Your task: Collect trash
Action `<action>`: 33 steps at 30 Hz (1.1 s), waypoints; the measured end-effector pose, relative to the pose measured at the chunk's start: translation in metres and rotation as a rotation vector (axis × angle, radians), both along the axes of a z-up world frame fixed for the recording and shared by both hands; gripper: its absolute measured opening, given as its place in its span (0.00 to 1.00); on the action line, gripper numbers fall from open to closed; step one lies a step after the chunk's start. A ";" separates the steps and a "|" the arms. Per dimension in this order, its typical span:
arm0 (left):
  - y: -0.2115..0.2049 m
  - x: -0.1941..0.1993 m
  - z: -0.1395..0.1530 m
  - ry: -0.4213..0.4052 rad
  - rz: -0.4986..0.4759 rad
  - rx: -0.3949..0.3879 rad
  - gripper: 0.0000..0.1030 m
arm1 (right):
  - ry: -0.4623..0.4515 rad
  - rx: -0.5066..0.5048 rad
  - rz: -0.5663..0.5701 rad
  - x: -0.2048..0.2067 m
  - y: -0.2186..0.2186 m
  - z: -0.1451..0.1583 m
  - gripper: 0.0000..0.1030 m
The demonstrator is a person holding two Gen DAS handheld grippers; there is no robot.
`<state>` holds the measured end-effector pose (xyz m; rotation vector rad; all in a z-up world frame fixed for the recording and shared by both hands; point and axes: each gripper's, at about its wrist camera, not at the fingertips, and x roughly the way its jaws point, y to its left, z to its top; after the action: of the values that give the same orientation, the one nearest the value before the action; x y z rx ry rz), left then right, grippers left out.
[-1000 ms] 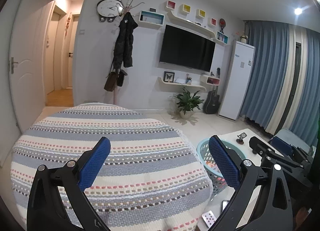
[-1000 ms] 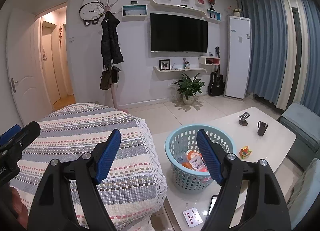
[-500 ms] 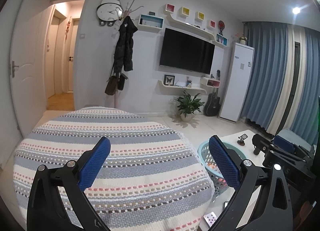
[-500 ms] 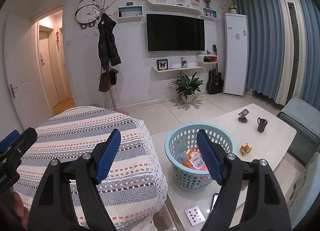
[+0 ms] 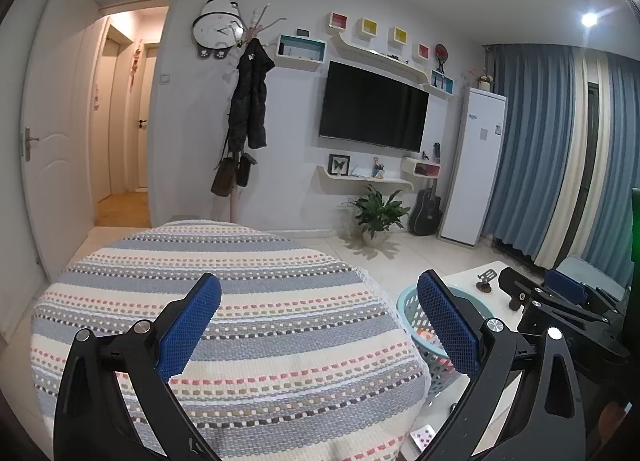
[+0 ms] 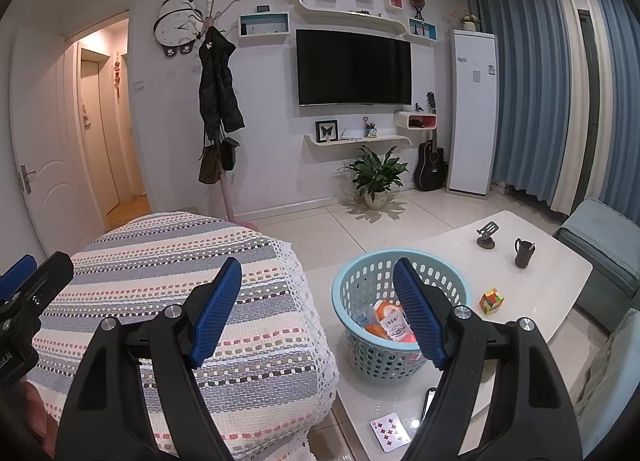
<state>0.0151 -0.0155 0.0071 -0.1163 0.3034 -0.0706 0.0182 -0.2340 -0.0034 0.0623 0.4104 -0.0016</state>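
Observation:
A light blue perforated basket (image 6: 358,281) stands on the white coffee table (image 6: 532,281) and holds orange and white packets (image 6: 386,319). It also shows in the left wrist view (image 5: 408,309), half hidden by a finger. My right gripper (image 6: 318,285) is open and empty, held above the striped cover's edge and the basket. My left gripper (image 5: 320,301) is open and empty over the striped cover (image 5: 248,301). The right gripper (image 5: 560,297) shows at the right of the left wrist view.
On the table lie a playing card (image 6: 390,431), a phone (image 6: 430,401), a colour cube (image 6: 491,300), a dark cup (image 6: 523,251) and a small stand (image 6: 487,235). A blue sofa (image 6: 608,245) is at the right. A potted plant (image 6: 376,177) stands by the far wall.
Both cameras have risen and tilted slightly, so the scene sits lower in view. Both grippers stay open and empty.

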 end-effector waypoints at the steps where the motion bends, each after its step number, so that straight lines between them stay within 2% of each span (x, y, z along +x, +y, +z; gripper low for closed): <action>1: 0.000 0.000 0.000 -0.003 0.006 0.002 0.93 | 0.001 0.002 -0.002 0.000 0.000 0.000 0.72; 33: -0.004 -0.004 0.003 -0.031 0.023 0.041 0.93 | 0.013 0.002 0.001 0.006 -0.002 -0.001 0.73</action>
<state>0.0114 -0.0193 0.0097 -0.0783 0.2721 -0.0436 0.0238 -0.2358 -0.0042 0.0642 0.4236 -0.0007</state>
